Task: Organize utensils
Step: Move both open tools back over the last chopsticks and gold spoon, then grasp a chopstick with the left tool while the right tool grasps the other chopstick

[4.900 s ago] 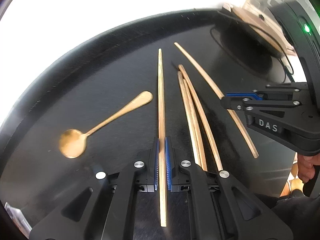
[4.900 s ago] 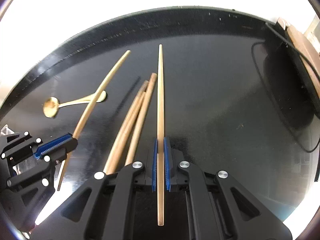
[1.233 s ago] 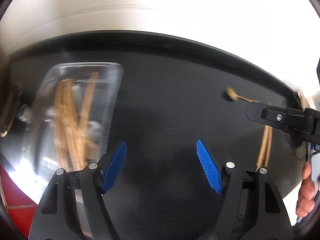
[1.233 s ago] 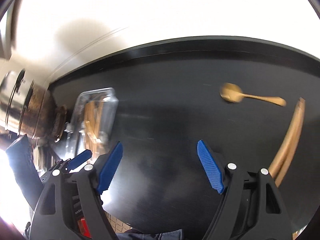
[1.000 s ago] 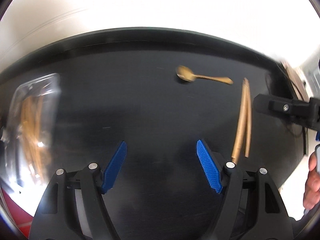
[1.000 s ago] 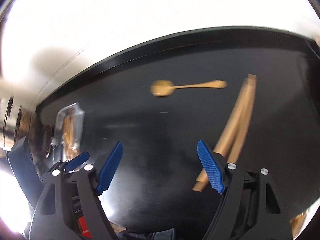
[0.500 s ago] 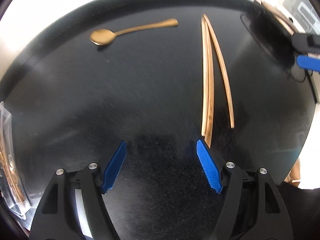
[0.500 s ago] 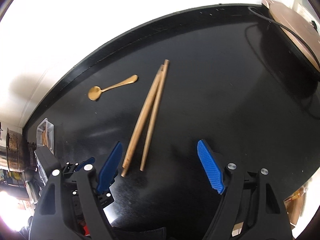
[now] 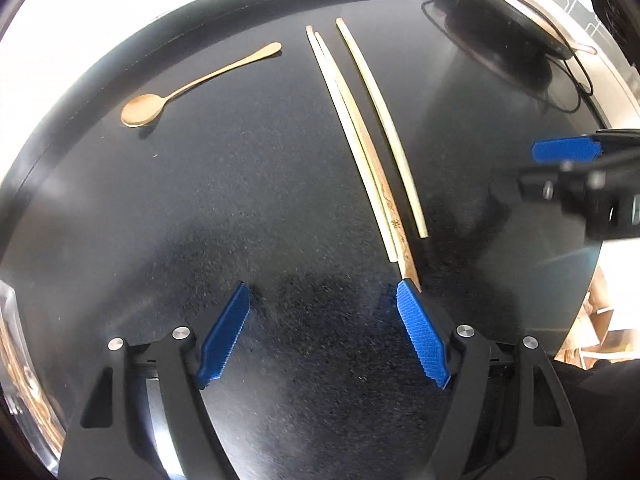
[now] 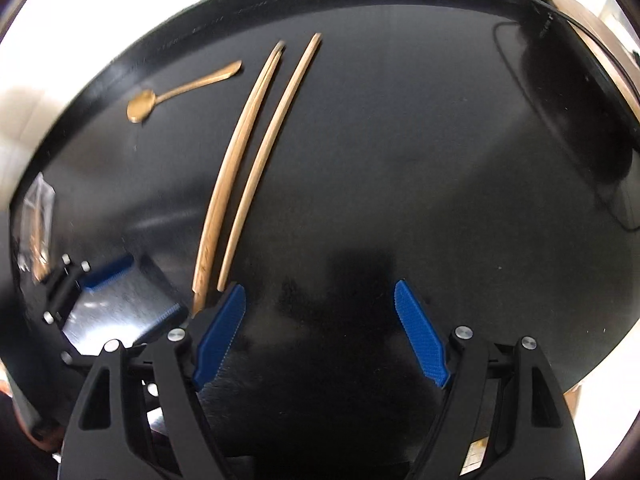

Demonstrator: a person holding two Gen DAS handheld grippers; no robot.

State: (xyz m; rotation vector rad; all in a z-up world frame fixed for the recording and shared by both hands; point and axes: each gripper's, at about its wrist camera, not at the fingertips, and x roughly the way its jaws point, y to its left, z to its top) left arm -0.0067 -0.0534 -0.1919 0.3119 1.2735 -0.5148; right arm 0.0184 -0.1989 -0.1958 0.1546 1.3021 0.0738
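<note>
A golden spoon [image 9: 192,84] [image 10: 180,88] lies at the far left of the black table [image 9: 240,200]. To its right lie three wooden chopsticks: two touching [image 9: 360,148] [image 10: 232,168] and one a little apart [image 9: 384,120] [image 10: 272,136]. My left gripper [image 9: 322,286] points down at the table. Its jaws are opening with nothing between them, and its right fingertip is at the near end of the touching pair. My right gripper [image 10: 320,285] stands open and empty, its left fingertip by the chopsticks' near ends. In the right wrist view my left gripper [image 10: 136,296] sits low on the left.
A clear plastic container [image 10: 38,216] [image 9: 16,360] holding chopsticks stands at the table's left edge. A round black object [image 9: 508,40] [image 10: 580,120] with a cable sits on a wooden board at the far right. One blue pad [image 9: 564,150] of the right gripper shows at the right of the left wrist view.
Both grippers, earlier each shut on a chopstick, are now open and empty. In the last second they swung from the clear container to over the remaining chopsticks and sank closer to the table.
</note>
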